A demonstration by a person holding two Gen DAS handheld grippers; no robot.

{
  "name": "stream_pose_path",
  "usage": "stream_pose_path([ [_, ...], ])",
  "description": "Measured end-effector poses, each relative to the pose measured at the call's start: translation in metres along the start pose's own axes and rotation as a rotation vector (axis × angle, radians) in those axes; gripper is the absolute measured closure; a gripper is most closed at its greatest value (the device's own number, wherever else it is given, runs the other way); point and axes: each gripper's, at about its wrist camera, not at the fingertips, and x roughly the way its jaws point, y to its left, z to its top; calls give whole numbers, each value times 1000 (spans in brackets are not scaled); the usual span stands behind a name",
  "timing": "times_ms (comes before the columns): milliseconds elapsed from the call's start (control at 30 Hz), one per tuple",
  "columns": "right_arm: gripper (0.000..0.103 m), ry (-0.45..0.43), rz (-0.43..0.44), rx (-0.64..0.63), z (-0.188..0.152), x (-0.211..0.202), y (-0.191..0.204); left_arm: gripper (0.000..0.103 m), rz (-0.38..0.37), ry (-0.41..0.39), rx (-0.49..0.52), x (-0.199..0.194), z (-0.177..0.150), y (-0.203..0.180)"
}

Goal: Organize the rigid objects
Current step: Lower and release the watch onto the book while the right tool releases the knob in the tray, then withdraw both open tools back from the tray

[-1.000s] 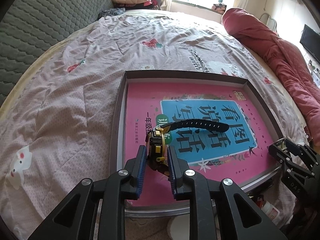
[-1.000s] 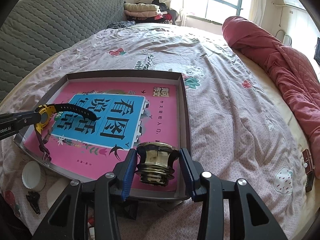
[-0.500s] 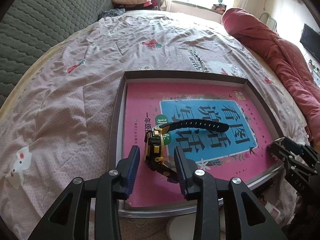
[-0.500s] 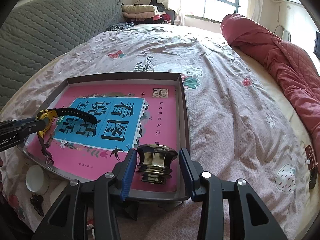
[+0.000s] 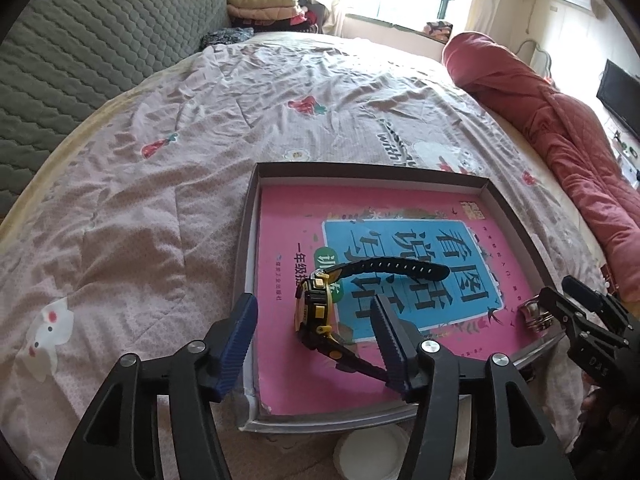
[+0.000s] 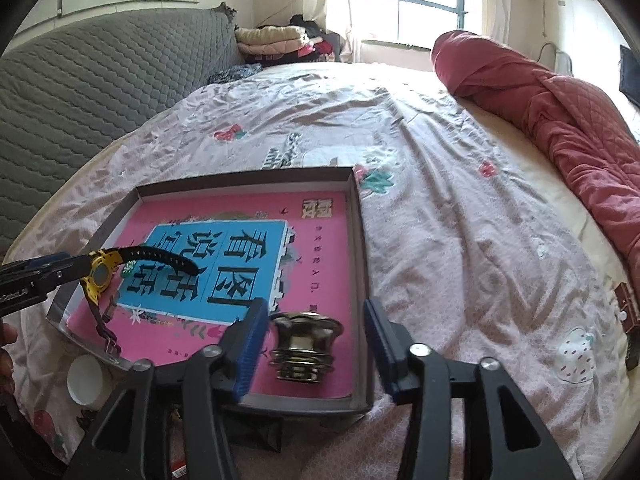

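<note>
A shallow grey box (image 5: 247, 248) lies on the bed with a pink book (image 5: 360, 208) inside. A yellow and black wristwatch (image 5: 316, 308) lies on the book, between the jaws of my left gripper (image 5: 314, 340), which is open and not touching it. In the right wrist view the watch (image 6: 100, 276) sits at the box's left side. A shiny metal knob (image 6: 304, 344) stands on the book's near right corner, between the jaws of my open right gripper (image 6: 312, 344). It also shows in the left wrist view (image 5: 534, 314).
A white round lid (image 6: 86, 376) lies on the bedsheet in front of the box. A red quilt (image 6: 560, 112) runs along the right side of the bed. A grey padded headboard (image 5: 80, 40) is on the left. A small brown object (image 6: 628, 308) lies at the far right.
Both grippers have opened wide. The left one let go of the watch, which now lies on the book. The right one released the metal knob, which stands on the book.
</note>
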Motion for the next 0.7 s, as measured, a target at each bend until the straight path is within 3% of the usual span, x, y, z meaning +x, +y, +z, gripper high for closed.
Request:
stream_pose_path([
  [700, 43, -105, 30, 33, 1, -41, -12, 37, 24, -85, -20, -51, -7, 6],
])
